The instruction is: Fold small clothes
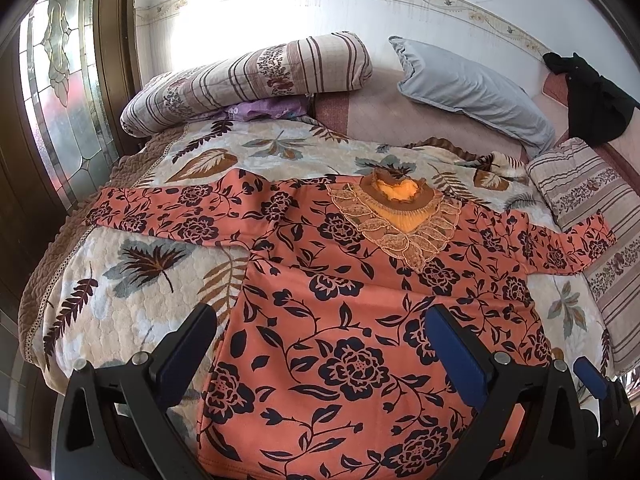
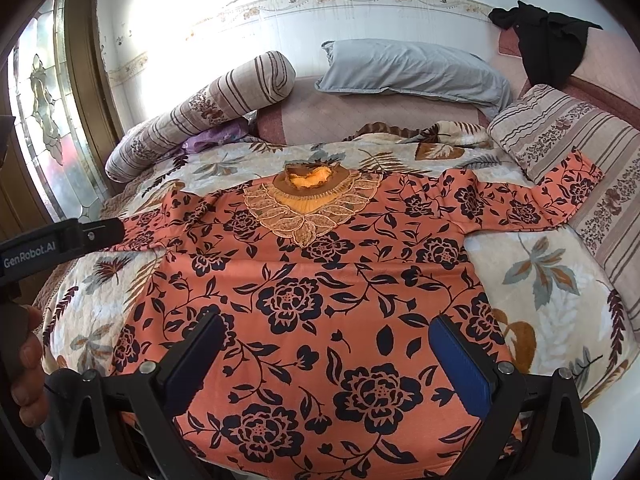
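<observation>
— Where is our floral blouse [image 1: 360,300]?
— Spread flat, front up, across the bed's leaf-print quilt [image 1: 120,300], hem at the near edge.
— Our grippers?
— Left gripper [image 1: 320,344] and right gripper [image 2: 326,354] both hover above it, fingers apart, empty.

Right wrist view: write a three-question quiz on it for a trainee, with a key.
1. True or false: the top lies spread flat with both sleeves out.
2. What rests under the right sleeve's cuff? A) grey pillow B) striped cushion C) black garment
3. Fill in: the right gripper hangs over the top's lower half with its jaws ____.

Key: 1 true. 2 B, the striped cushion; the grey pillow and black garment lie farther back. 3 open.
</observation>
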`<state>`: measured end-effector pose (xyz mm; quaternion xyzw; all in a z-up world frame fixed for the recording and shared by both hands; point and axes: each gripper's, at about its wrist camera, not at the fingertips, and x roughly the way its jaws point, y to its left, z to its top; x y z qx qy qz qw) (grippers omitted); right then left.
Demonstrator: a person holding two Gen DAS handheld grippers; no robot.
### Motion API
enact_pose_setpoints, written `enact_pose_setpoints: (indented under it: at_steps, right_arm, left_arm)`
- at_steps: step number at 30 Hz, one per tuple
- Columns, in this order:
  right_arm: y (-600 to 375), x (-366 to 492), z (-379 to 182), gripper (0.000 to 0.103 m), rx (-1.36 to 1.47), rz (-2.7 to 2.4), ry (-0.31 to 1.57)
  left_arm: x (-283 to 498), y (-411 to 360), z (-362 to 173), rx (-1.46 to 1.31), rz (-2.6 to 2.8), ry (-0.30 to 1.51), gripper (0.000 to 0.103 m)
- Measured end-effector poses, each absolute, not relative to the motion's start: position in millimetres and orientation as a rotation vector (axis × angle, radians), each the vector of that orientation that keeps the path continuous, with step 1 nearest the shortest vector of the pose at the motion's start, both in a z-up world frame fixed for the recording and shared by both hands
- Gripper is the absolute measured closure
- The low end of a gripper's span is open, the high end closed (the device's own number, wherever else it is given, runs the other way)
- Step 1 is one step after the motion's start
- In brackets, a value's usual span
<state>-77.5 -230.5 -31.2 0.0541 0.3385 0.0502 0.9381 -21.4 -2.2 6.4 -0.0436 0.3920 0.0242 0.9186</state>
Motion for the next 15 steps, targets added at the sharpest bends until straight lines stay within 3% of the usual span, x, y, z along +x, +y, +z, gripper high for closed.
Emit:
enact_pose_setpoints:
  at_steps: [15]
  right_arm:
    - [-231.1, -73.0, -37.1, 0.000, 0.094, 0.095, 0.729]
  left_arm:
    - [-18.3, 0.0, -1.1, -0.092, 0.044, 0.821, 0.000]
